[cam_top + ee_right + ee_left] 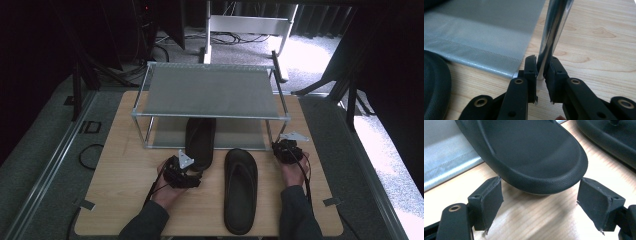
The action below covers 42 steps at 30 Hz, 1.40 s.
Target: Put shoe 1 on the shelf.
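Note:
A black sandal [200,140] lies toe-first on the lower shelf of a chrome shoe rack [210,92], with its heel out on the wooden table [125,175]. My left gripper [195,169] is open at that heel. In the left gripper view the heel [536,152] sits just ahead of the left gripper [544,205], whose pads [490,202] stand wide on either side of it. A second black sandal [240,190] [614,137] lies flat on the table to its right. My right gripper [277,147] [542,77] is shut on the rack's front right leg [551,32].
The rack has a grey fabric top shelf and a grey lower shelf [486,32] [446,162]. The second sandal's edge [434,82] shows left of the right gripper. Bare table lies left of the left hand. Cables and a white stand base [247,25] are on the floor behind.

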### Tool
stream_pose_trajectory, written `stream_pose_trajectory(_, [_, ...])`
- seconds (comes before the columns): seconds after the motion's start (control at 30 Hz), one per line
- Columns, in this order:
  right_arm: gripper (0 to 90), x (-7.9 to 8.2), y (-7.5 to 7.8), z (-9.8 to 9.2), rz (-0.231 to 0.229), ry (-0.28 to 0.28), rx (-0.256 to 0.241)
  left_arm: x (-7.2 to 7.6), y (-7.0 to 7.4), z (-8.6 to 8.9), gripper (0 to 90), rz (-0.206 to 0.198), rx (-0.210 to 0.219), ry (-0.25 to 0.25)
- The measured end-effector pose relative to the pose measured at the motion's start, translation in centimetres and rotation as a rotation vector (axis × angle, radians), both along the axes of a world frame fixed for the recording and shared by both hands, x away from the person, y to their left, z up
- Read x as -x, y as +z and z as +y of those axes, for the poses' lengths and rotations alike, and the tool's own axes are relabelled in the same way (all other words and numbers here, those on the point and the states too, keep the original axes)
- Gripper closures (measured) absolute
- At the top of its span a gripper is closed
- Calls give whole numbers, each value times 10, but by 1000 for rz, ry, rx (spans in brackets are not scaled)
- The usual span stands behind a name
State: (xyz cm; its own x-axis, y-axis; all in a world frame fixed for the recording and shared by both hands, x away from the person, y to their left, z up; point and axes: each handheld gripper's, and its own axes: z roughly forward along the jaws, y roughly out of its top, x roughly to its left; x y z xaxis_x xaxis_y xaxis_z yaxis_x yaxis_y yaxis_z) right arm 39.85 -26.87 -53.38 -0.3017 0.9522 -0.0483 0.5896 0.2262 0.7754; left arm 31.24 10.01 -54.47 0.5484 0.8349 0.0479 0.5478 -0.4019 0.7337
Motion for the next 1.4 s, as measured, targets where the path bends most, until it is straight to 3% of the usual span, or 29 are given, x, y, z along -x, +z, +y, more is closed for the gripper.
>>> stream_pose_trajectory(0.23, [794, 0, 0, 0, 2, 6, 3, -10, -2, -5, 239, -11, 10, 3])
stream_pose_trajectory(0.43, [798, 0, 0, -1, 1, 8, 1, -27, -2, -8, 261, -23, -11, -4])
stream_pose_trajectory(0.9, [798, 0, 0, 0, 0, 5, 2, -63, -7, -8, 266, -43, 11, 5])
stream_pose_trajectory(1.03, [798, 0, 0, -1, 0, 5, -1, -69, -8, -9, 266, -47, 8, 5])
stream_pose_trajectory(1.4, [800, -1, 1, -1, -2, 8, -5, -78, -10, -7, 266, -42, 51, 26])
